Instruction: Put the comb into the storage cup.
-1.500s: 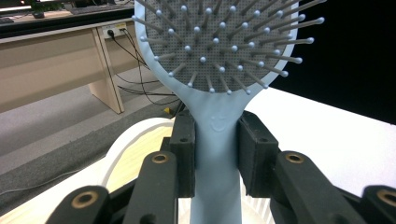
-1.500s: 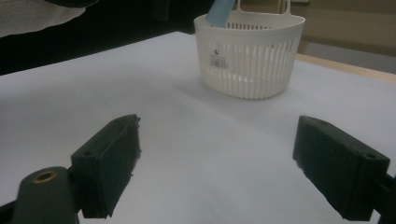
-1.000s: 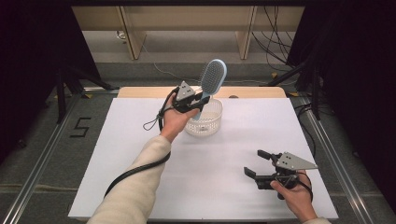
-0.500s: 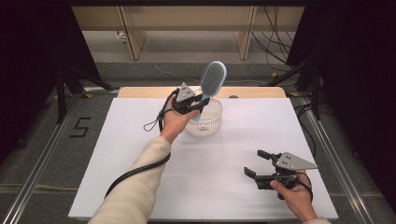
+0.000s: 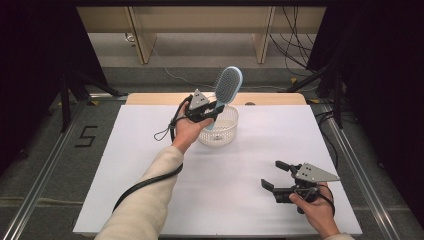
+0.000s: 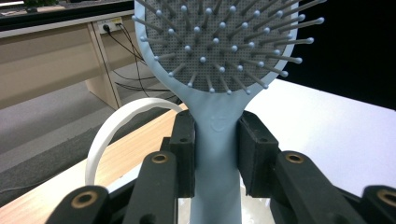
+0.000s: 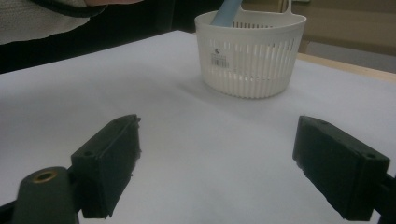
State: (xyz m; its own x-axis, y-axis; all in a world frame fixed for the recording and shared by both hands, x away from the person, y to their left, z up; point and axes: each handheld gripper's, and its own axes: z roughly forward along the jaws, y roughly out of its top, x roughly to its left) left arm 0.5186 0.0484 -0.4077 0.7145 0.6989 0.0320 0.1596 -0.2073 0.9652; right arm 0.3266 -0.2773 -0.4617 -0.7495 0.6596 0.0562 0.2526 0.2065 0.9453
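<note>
**Hairbrush poised over the basket, handle end down**

The left tongs [image 5: 214,111] are clamped on the neck of a pale blue hairbrush [image 5: 227,86], both pads pressing the handle just below the bristle head, as the left gripper view shows. The brush stands nearly upright, tilted a little toward the far right corner of the counter [image 5: 150,165], with its handle end dipping inside the rim of the white slotted basket [image 5: 222,134]. The basket sits near the middle of the far edge of the counter's white sheet. The right tongs [image 5: 272,176] rest near the near right corner, jaws spread wide with nothing between them.

The step in hand looks like setting the brush into the basket. To do it well, I would keep the handle centred over the opening and lower it straight down until its end meets the basket floor. Only then ease the grip, since the heavy bristle head will likely tip the brush against the rim. The basket seems light, so a sideways nudge could slide it; the free right tongs could steady its wall if needed.

Writing: a small dark printed label [image 7: 218,57] sits on the basket's wall in the right gripper view, too small to read. A "5" [image 5: 86,136] is marked on the floor beyond the counter's left edge.
</note>
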